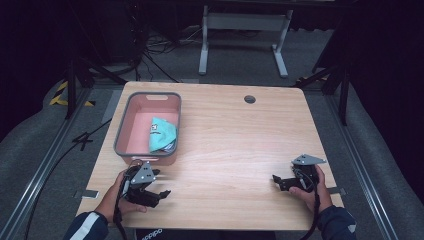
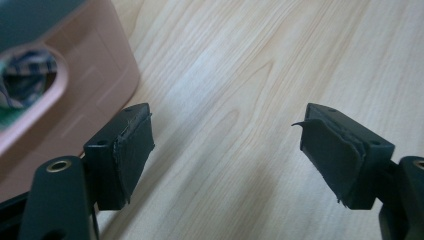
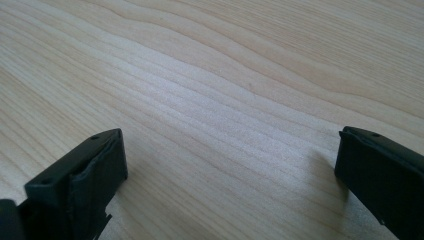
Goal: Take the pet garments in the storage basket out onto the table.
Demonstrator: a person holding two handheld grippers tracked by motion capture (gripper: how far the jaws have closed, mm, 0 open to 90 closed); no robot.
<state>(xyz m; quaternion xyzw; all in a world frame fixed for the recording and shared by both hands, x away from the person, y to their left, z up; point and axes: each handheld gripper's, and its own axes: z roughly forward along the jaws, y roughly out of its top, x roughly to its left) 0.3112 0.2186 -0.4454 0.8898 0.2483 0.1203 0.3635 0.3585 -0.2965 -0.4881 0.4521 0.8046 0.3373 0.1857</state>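
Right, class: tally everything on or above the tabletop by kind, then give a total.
Pink bin: 1
Teal packet in the bin: 1
Grippers, left gripper and right gripper: 2
Total: 4

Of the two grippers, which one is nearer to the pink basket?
The left gripper: it sits just in front of the pink basket, by its near wall. The right gripper is far across the wooden table.

This looks like a lab or recording studio: black curtains (image 1: 30, 45) close off the space, cables (image 1: 155, 47) trail over grey carpet (image 1: 240, 65), yellow-black hazard tape (image 1: 62, 95) marks the floor past the tabletop's (image 1: 240, 145) far left corner, and a white metal stand (image 1: 245, 35) waits behind.
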